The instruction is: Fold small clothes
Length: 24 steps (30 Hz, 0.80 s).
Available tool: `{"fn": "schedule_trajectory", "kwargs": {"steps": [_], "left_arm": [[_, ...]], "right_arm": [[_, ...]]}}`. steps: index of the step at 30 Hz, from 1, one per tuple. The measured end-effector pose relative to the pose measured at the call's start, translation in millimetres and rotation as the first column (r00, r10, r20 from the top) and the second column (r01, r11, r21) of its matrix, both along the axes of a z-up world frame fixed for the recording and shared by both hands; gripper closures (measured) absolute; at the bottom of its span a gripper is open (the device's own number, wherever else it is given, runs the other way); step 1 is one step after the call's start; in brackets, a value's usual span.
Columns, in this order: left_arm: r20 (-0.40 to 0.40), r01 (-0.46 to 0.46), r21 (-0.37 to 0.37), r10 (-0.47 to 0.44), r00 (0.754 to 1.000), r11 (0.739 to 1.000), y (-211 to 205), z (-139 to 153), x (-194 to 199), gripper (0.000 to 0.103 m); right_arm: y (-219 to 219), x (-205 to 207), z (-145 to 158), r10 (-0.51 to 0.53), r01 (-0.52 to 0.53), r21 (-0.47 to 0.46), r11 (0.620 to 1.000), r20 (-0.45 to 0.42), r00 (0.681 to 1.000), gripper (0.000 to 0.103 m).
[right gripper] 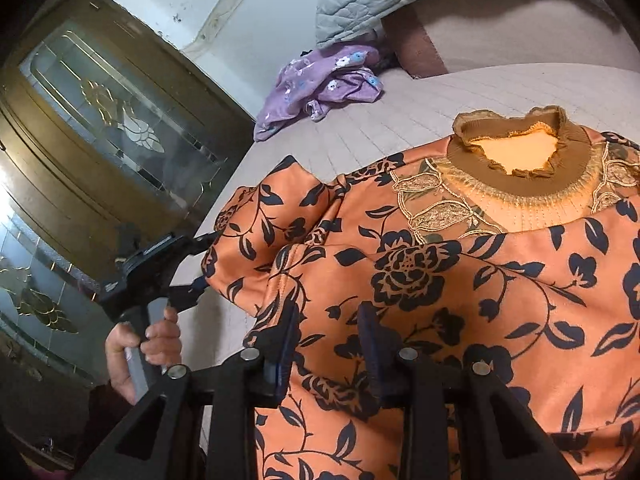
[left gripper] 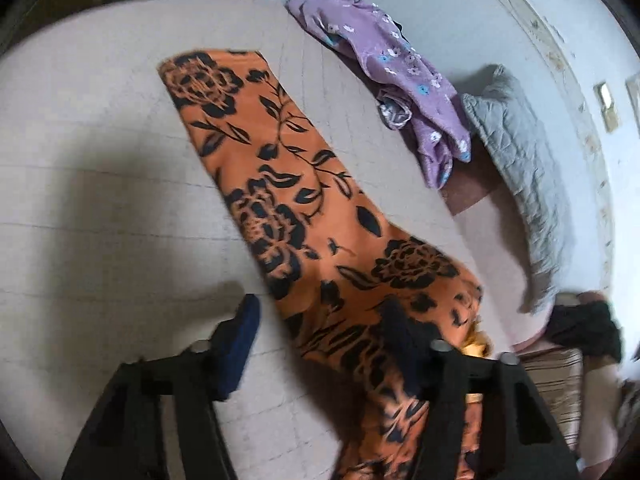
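An orange top with a black flower print (right gripper: 460, 280) lies on the pale quilted bed (right gripper: 380, 128), its brown ruffled collar (right gripper: 516, 148) at the far side. In the left wrist view its long sleeve (left gripper: 280, 184) stretches away across the bed. My left gripper (left gripper: 324, 332) is open above the sleeve's near end; it also shows in the right wrist view (right gripper: 204, 256) at the sleeve's edge. My right gripper (right gripper: 328, 344) is open low over the top's body, with no cloth between its fingers.
A purple flowered garment (left gripper: 400, 76) lies crumpled at the bed's far edge, also in the right wrist view (right gripper: 320, 84). A grey quilted pillow (left gripper: 520, 168) lies beside it. A wooden glass-panel door (right gripper: 100, 128) stands left of the bed.
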<state>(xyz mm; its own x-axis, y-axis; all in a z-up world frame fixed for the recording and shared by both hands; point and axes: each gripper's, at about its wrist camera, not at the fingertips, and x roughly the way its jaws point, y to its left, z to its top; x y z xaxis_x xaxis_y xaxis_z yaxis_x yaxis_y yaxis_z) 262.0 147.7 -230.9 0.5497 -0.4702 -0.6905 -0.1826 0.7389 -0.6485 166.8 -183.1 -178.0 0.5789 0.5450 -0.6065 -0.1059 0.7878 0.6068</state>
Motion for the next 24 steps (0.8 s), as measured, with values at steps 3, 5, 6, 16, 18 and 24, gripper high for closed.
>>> {"fn": "schedule_trajectory", "kwargs": {"steps": [3,5,6,16,18,24], "left_arm": [[0.0,-0.037,-0.092,0.037,0.999,0.995,8.6,-5.8,7.1,0.053],[0.003,-0.072,-0.145,0.073,0.997,0.987,14.6,-10.0,12.4,0.053],[0.005,-0.086,-0.162,0.088,0.996,0.983,17.0,-11.4,15.3,0.053],[-0.014,-0.301,-0.092,0.301,0.954,0.949,46.5,6.2,8.4,0.044],[-0.073,-0.283,-0.132,0.275,0.959,0.95,45.9,-6.2,13.2,0.045],[-0.082,-0.293,-0.132,0.284,0.955,0.947,41.1,-21.0,28.1,0.045]], "right_arm": [[-0.4,-3.8,1.4,0.006,-0.006,-0.019,1.0,-0.006,1.0,0.07],[0.5,-6.7,1.7,0.003,-0.003,-0.028,1.0,-0.014,1.0,0.07],[-2.2,-7.8,0.9,0.0,0.0,-0.028,1.0,-0.018,1.0,0.07],[-37.4,-16.8,-3.0,-0.073,0.072,-0.031,0.997,-0.044,0.996,0.07],[-44.8,-16.5,-5.3,-0.092,0.092,-0.012,0.996,-0.056,0.994,0.07],[-47.0,-16.2,-6.6,-0.1,0.101,0.002,0.995,-0.063,0.993,0.07]]}}
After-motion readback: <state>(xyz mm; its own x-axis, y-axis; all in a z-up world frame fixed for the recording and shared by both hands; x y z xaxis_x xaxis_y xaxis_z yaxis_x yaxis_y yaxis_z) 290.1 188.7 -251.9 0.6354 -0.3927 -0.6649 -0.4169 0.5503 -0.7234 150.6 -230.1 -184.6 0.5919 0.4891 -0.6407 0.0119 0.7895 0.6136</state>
